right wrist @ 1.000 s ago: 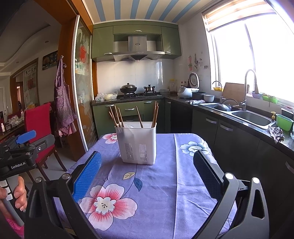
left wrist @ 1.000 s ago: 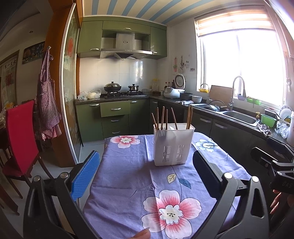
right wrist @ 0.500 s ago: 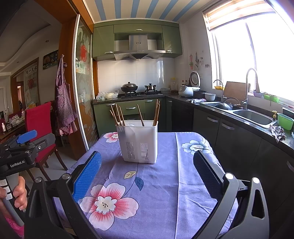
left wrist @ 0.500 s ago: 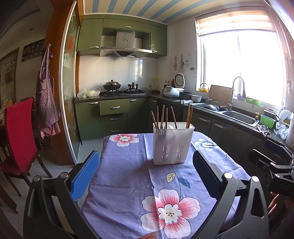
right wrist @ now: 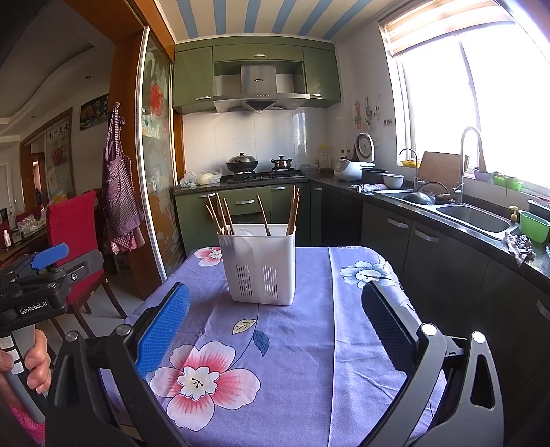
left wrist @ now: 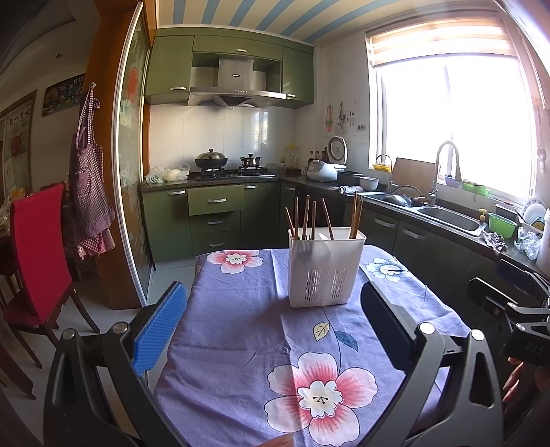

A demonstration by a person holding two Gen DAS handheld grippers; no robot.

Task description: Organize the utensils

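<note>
Several chopsticks (left wrist: pixel 311 218) are seen standing in the white holder (left wrist: pixel 325 271) at frame centre on the tabletop (left wrist: pixel 240 330) — both grippers (left wrist: pixel 271 326) (right wrist: pixel 275 330) are held empty, fingers apart — either start or finish is fitted.

Purple floral cloth, white holder, green kitchen.

The cloth (left wrist: pixel 240 330) over the surface was purple, printed with pink-and-white flowers and a pale blue one. The utensil holder (left wrist: pixel 326 271) was white with slotted sides, and the chopsticks (left wrist: pixel 306 217) in it were brown. Each hand-held gripper showed one blue textured pad (left wrist: pixel 161 323) and one black pad (right wrist: pixel 388 326) on a black frame. The cabinets (right wrist: pixel 192 75) were olive green, the ceiling (right wrist: pixel 254 15) striped blue and cream, the chair (left wrist: pixel 37 247) red, the apron (right wrist: pixel 118 192) purple-checked, and the basin (right wrist: pixel 534 226) bright green.
</note>
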